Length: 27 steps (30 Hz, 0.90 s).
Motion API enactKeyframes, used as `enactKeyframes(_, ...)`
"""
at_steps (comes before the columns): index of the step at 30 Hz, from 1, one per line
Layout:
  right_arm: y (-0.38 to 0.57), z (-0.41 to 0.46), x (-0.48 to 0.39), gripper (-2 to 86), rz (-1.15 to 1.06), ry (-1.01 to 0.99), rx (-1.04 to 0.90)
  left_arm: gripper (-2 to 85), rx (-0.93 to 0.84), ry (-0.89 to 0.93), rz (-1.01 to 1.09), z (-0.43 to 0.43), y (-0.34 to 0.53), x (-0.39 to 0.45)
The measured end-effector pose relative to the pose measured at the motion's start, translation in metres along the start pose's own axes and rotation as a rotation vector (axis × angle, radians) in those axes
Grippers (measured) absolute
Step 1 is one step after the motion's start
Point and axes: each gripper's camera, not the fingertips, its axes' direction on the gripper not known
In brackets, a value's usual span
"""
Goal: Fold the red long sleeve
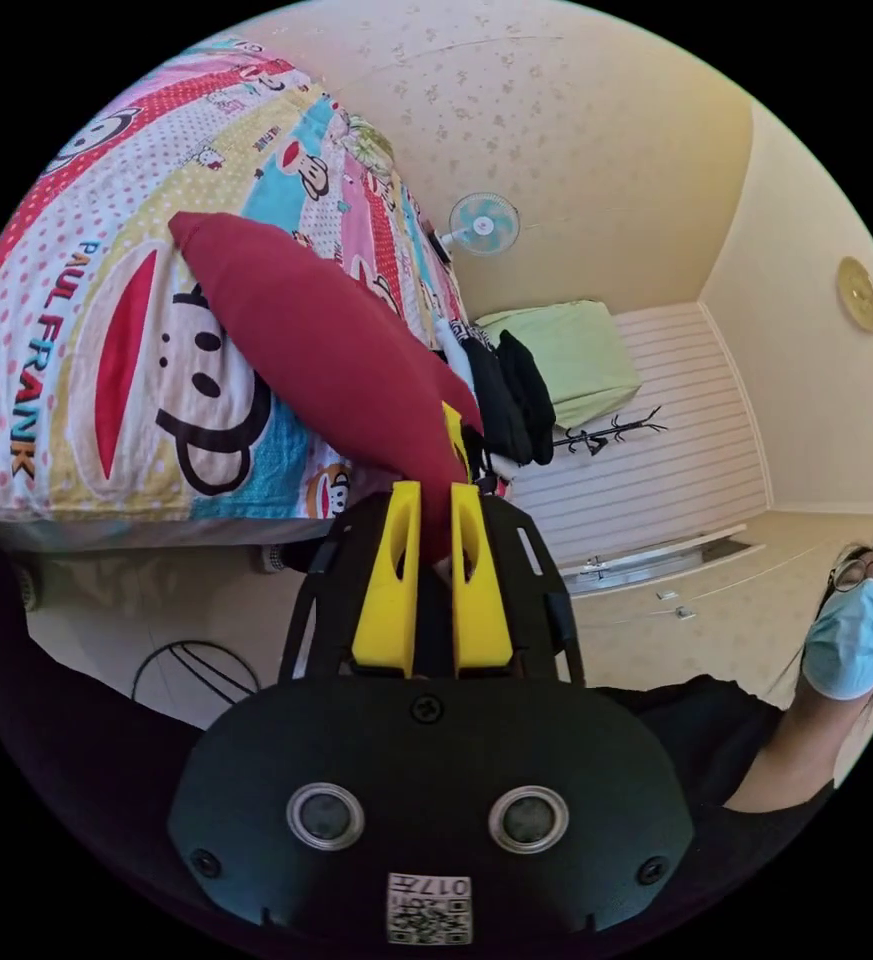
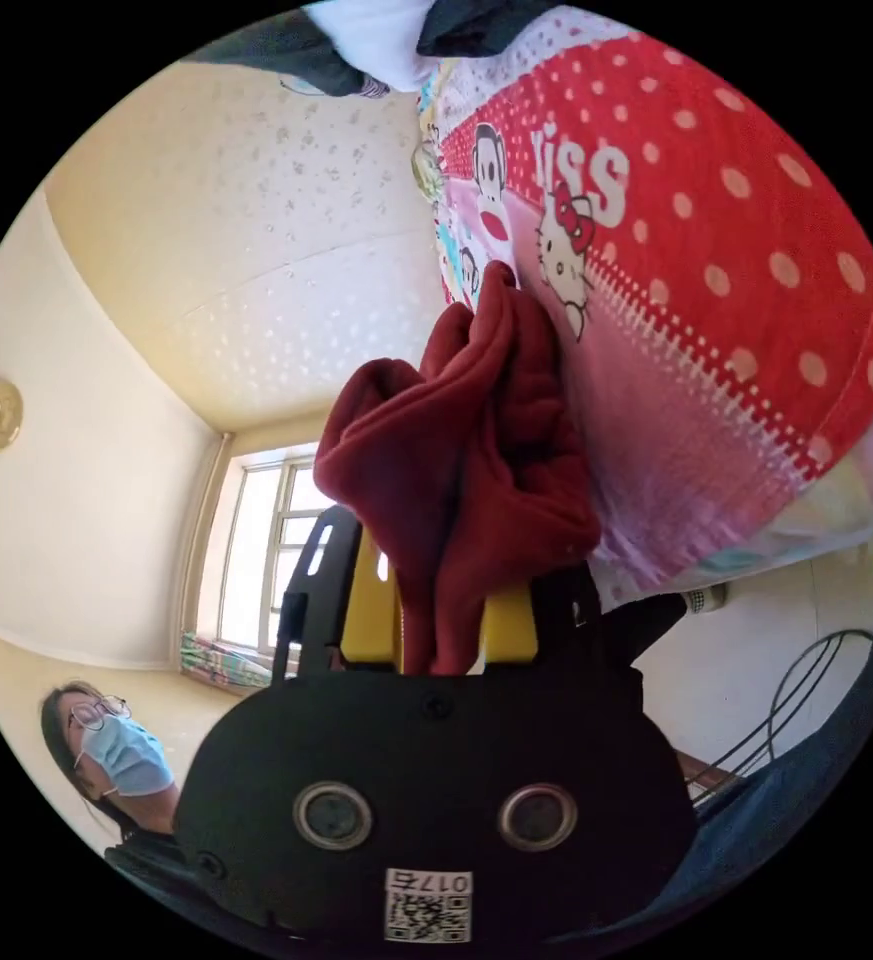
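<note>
The red fleece long-sleeve garment (image 1: 326,350) hangs lifted in front of a bed's bright cartoon-print cover (image 1: 86,330) — one smooth stretch runs from the left gripper (image 1: 434,500), whose yellow jaws pinch the cloth. A crumpled bunch (image 2: 466,450) is clamped in the right gripper (image 2: 441,610) — its yellow jaws close on the fabric. A person in a face mask (image 1: 851,640) stands at the edge, under a pale patterned ceiling (image 1: 556,120).

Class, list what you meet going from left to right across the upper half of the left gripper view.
Cartoon-print bedspread → red long sleeve → wall fan → green cloth → round gold wall ornament.
</note>
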Motion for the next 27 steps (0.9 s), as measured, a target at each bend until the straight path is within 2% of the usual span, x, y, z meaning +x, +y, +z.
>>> enactKeyframes(4, 0.051, 0.016, -0.074, 6.7, -0.101, 0.057, -0.051, 5.4, 0.138, 0.131, 0.146, -0.079, 0.018, 0.049)
enactKeyframes(7, 0.095, 0.049, -0.149, 6.2, -0.359, 0.151, -0.125, 5.5, 0.280, 0.132, 0.266, -0.139, 0.037, 0.079)
enactKeyframes(9, 0.116, 0.099, -0.175, 6.0, -0.481, 0.171, -0.213, 5.4, 0.364, 0.135, 0.268, -0.175, 0.046, 0.077)
enactKeyframes(14, 0.125, 0.251, -0.171, 5.2, -0.497, 0.135, -0.456, 5.3, 0.585, 0.089, 0.169, -0.274, 0.058, 0.045)
enactKeyframes(17, 0.141, 0.362, -0.188, 5.2, -0.542, 0.025, -0.583, 5.4, 0.705, -0.001, 0.228, -0.356, 0.052, 0.058)
enactKeyframes(20, 0.172, 0.458, -0.216, 5.5, -0.623, -0.159, -0.621, 5.7, 0.831, -0.143, 0.325, -0.426, 0.047, 0.095)
enactKeyframes(22, 0.187, 0.509, -0.220, 6.1, -0.604, -0.260, -0.631, 6.2, 0.906, -0.366, 0.394, -0.466, 0.035, 0.116)
enactKeyframes(23, 0.197, 0.542, -0.218, 6.7, -0.630, -0.272, -0.620, 6.4, 0.915, -0.393, 0.374, -0.475, 0.030, 0.114)
enactKeyframes(25, 0.210, 0.591, -0.202, 7.8, -0.691, -0.206, -0.611, 8.4, 0.927, -0.404, 0.155, -0.504, 0.014, 0.071)
enactKeyframes(27, 0.220, 0.645, -0.140, 9.3, -0.656, 0.004, -0.665, 10.7, 0.943, -0.471, -0.010, -0.506, 0.017, 0.022)
